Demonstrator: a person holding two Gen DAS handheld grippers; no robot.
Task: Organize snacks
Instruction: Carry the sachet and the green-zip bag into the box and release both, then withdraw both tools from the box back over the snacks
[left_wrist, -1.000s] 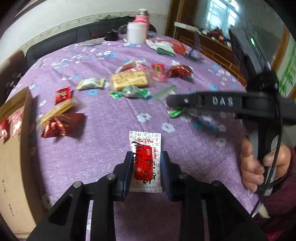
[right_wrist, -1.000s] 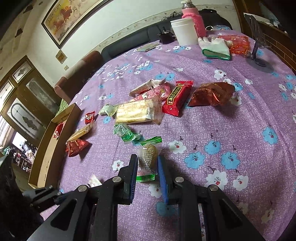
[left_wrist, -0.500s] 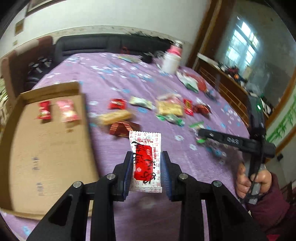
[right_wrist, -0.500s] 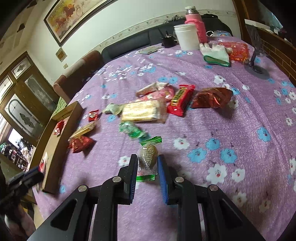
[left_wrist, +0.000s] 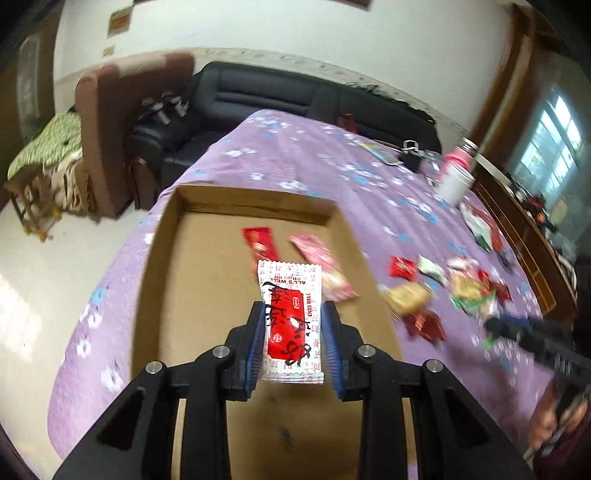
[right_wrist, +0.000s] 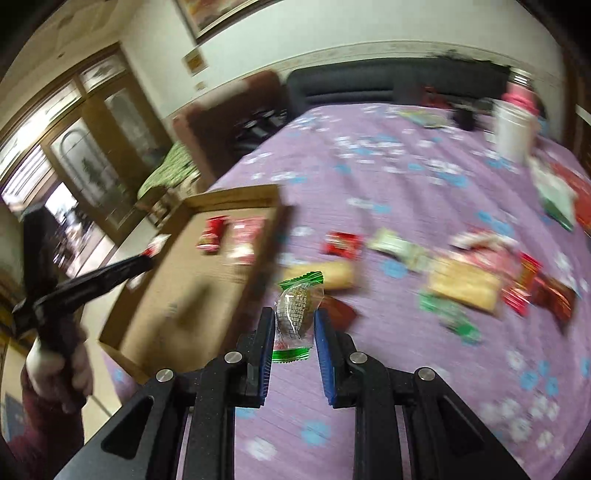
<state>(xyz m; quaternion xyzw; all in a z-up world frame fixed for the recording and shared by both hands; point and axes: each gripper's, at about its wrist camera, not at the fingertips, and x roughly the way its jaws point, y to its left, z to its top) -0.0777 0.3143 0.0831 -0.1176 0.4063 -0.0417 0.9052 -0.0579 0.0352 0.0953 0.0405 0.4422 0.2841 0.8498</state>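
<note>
On the purple floral tablecloth (left_wrist: 295, 155), we see the cardboard tray (left_wrist: 162, 258) directly beneath the left gripper (left_wrist: 292, 343), whose jaws are clamped on a red-and-white packet (left_wrist: 291, 325). The right gripper (right_wrist: 294, 345), narrowly parted, pinches a clear green-ended candy (right_wrist: 295, 314) beside the tray's right wall. Loose snacks (right_wrist: 461, 284) ahead-right are motion-blurred.

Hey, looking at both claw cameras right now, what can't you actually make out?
- Loose snack pile on the purple tablecloth: motion-blurred in both views, labels unreadable.
- Two red packets in the shallow cardboard box: too blurred to identify.
- White-and-red sachet in the left claw: sides covered by pads.
- Near end of the box: hidden behind the left claw.
- Clear green-ended candy in the right claw: contents unclear.
</note>
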